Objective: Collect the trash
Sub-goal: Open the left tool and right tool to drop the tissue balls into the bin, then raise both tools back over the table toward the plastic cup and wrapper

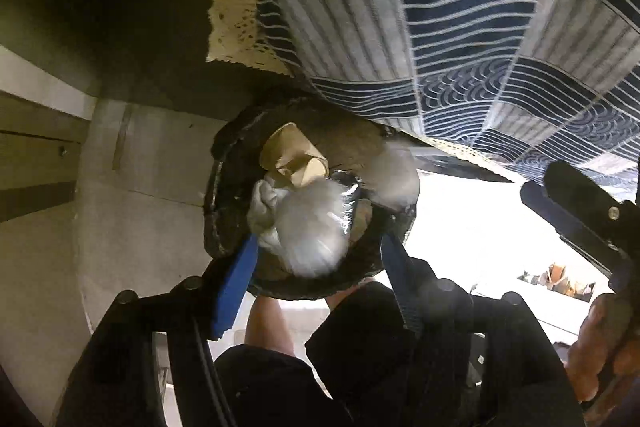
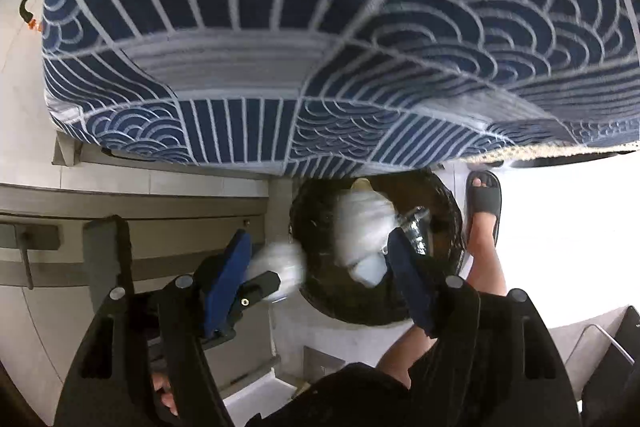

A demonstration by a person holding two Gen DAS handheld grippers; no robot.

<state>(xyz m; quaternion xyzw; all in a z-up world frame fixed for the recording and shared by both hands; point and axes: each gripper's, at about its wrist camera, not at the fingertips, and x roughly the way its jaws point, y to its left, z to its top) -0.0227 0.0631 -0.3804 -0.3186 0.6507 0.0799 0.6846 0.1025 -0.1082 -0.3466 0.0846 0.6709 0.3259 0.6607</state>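
A big blue cloth [image 2: 320,39] with white wave lines covers the counter and hangs over its edge. Below the edge, on the floor [image 2: 560,247], stands a round black bin [image 1: 224,227]. The bin sits between the counter and a foot in a black sandal [image 2: 484,203]. Inside the bin lie a white bag [image 1: 312,227], a brown paper cup [image 1: 292,155] and some clear plastic [image 2: 416,227]. The left claw [image 1: 316,263] is wide apart above the bin and holds nothing. The right claw [image 2: 320,259] is wide apart too. A blurry white bit [image 2: 280,263] is in the air beside the bin's rim, near the right claw.
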